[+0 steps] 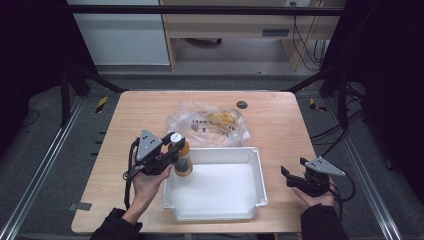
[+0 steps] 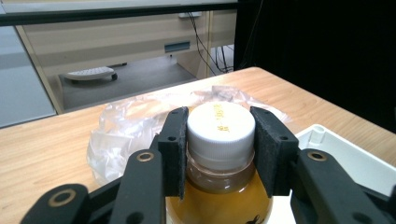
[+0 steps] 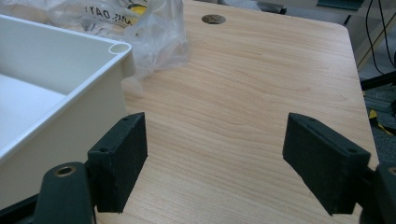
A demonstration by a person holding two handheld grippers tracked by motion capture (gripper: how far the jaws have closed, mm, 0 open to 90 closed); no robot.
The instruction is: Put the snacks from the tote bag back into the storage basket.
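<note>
Bottle (image 1: 182,156), amber liquid, white cap (image 2: 220,126): upright at the far left corner of the white tray (image 1: 257,172), clenched at the neck by my left tongs (image 1: 172,150). Right tongs (image 1: 291,176): released, jaws wide apart, low over the bench (image 1: 280,120) just right of the tray. Clear plastic bag (image 1: 207,122): crumpled on the bench beyond the tray.

table (image 1: 280,125): light wood, round dark hole (image 1: 242,104) near far edge
floor: grey
cables (image 1: 305,40): hanging beyond table
</note>
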